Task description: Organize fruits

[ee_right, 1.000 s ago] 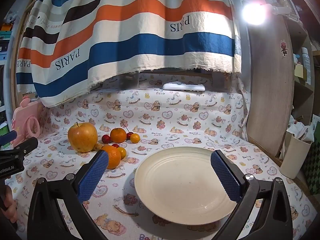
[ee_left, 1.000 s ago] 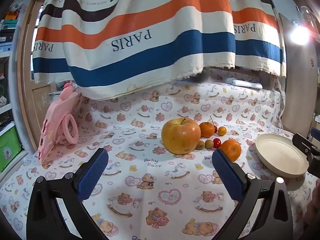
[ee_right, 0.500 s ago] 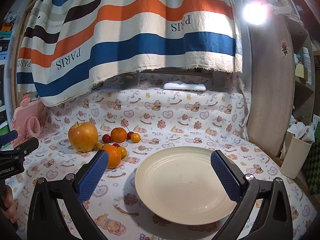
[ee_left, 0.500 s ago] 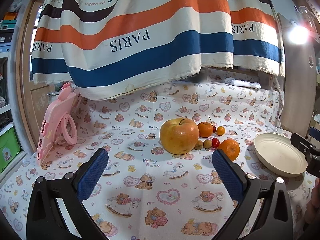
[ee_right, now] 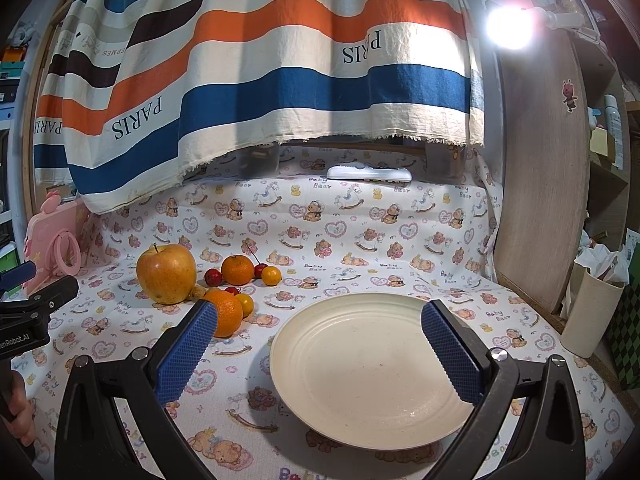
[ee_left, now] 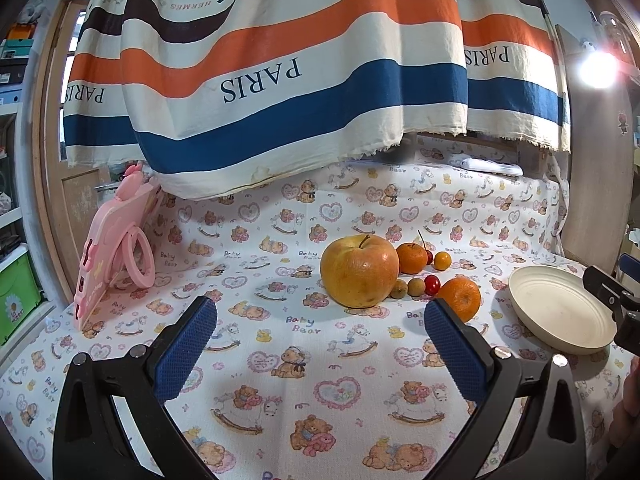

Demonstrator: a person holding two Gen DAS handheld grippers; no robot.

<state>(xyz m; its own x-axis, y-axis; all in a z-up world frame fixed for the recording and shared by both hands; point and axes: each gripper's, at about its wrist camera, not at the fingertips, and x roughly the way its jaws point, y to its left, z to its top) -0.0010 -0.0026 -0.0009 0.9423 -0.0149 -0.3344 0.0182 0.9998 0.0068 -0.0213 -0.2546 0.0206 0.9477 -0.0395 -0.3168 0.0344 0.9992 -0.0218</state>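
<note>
**Fruit clustered, plate bare, both grippers spread wide**

While nothing is yet in our grasp, we hold the left gripper (ee_left: 320,340) low over the table (ee_left: 280,360), its jaws released and wide apart, aimed at the fruit. The apple (ee_left: 359,271) sits nearest its line, large and round; we judge that wide opening suits it, since anything narrower would not pass around its sides.

Behind and to the right of the apple lies the rest of the cluster: one orange (ee_left: 412,258) at the back, a second orange (ee_left: 461,298) nearer the plate, a red cherry tomato (ee_left: 431,285) and two small brownish fruits between them, and a small yellow-orange fruit (ee_left: 442,261) at the rear. They lie close together, some seemingly touching, so a small one would probably have to be picked from above to avoid nudging its neighbours.

Our right gripper (ee_right: 320,356) also stands released, hovering with its blue pads to either side of the cream plate (ee_right: 320,400), holding nothing. The plate is bare and lies just right of the fruit, near the front orange (ee_right: 224,312). We take it as the gathering place, so no fruit has been moved yet. That hand seems placed to steady the plate or receive.
</note>
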